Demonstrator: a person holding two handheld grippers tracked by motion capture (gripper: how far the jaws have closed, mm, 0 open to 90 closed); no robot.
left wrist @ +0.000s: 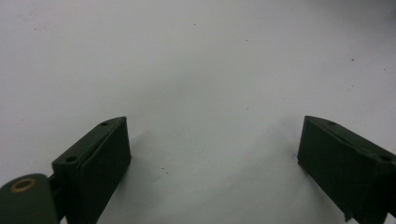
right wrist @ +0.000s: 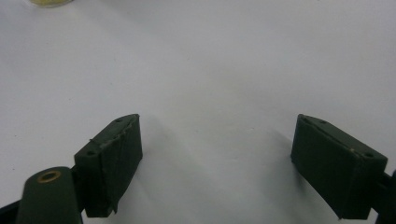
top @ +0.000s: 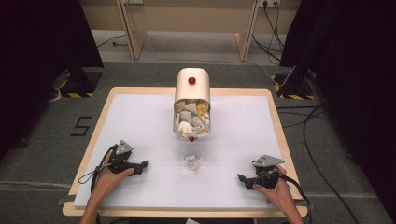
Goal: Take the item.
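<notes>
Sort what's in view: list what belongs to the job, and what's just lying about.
Job:
- cream bin lying on its side, crumpled paper in its mouth
- clear cup holding a scrap
- left hand-held gripper, open
- right hand-held gripper, open

Lying about:
- floor cables
- wooden frame legs

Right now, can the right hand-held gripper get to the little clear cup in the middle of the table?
Probably yes. The right hand-held gripper rests open on the white table, and only bare surface lies between it and the clear cup.
</notes>
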